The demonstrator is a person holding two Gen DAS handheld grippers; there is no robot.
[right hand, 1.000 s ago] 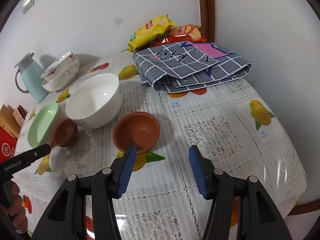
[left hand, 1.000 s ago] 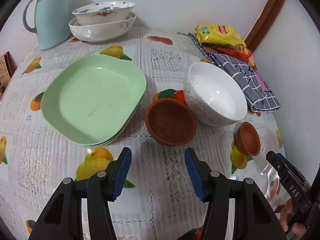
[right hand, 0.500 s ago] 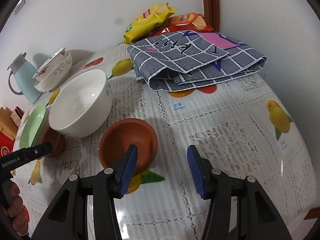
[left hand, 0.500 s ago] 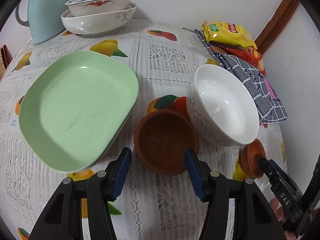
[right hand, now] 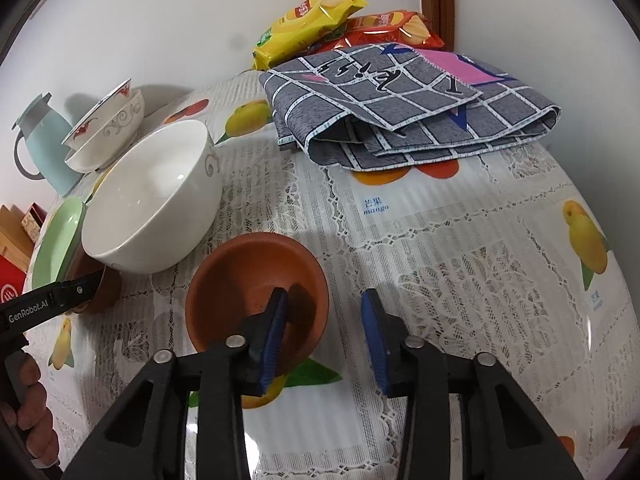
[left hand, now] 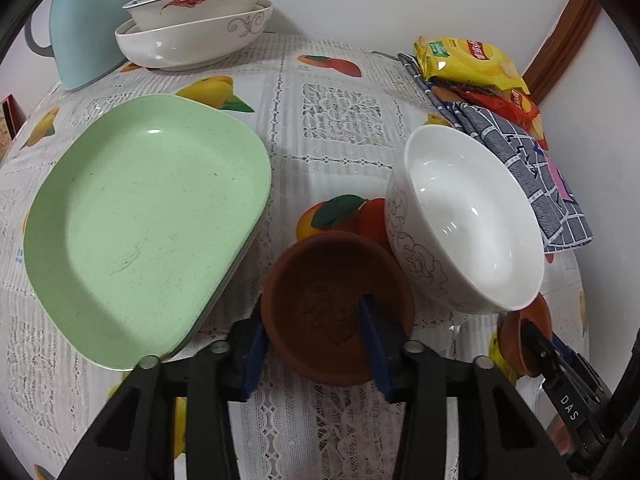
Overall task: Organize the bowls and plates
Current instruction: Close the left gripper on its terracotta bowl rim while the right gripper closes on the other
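Note:
Two brown clay bowls sit on the table on either side of a large white bowl (left hand: 468,220). My left gripper (left hand: 314,340) straddles the near-left wall of one brown bowl (left hand: 320,280): the left finger is outside, the right finger inside. Its jaws are closing and the pads are not clamping the wall. My right gripper (right hand: 324,328) straddles the right wall of the other brown bowl (right hand: 248,276), left finger inside, right finger outside. Its jaws are also closing, with a gap still at the wall. Stacked green plates (left hand: 144,232) lie to the left.
Two nested white patterned bowls (left hand: 196,28) and a pale blue kettle (left hand: 84,24) stand at the back by the wall. A folded grey checked cloth (right hand: 408,112) and snack packets (right hand: 308,20) fill the back right corner. The table edge curves away at the right.
Both grippers came forward and down onto the brown bowls. Each now has one finger inside its bowl, and both pairs of jaws have narrowed.

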